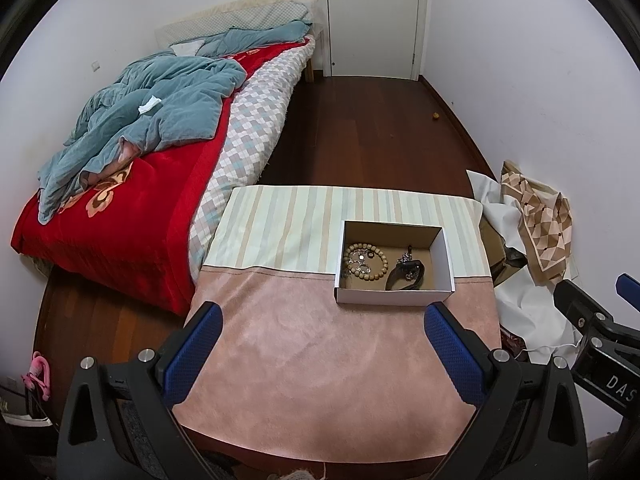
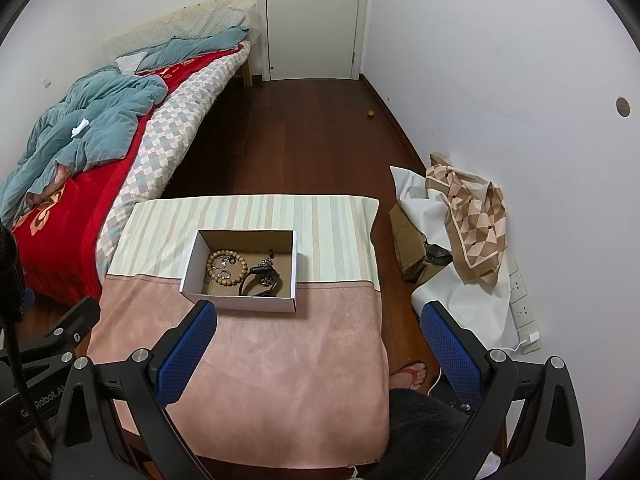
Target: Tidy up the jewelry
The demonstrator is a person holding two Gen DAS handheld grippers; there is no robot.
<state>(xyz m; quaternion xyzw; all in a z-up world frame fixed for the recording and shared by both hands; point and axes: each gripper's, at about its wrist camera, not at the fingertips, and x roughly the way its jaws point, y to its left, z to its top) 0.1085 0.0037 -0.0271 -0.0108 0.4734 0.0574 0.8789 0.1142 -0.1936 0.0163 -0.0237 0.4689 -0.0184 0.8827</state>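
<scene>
On the cloth-covered desk [image 1: 344, 360], an open white box [image 1: 394, 294] holds a wooden bead bracelet [image 1: 366, 262], a black strap [image 1: 402, 276] and small silvery pieces. Both the left gripper [image 1: 322, 344] and right gripper [image 2: 318, 338] hover above the desk near the box, fingers spread apart, gripping nothing.

The pink and striped cloth on the table [image 1: 320, 360] is bare between the two wide-open grippers and the small white cardboard box [image 1: 394, 298]. The box top is open, so a gripper can go in from above. Its four walls block the sides. Inside, a ring of wooden beads [image 1: 366, 261] and a black strap [image 1: 404, 276] fill most of the floor.
</scene>
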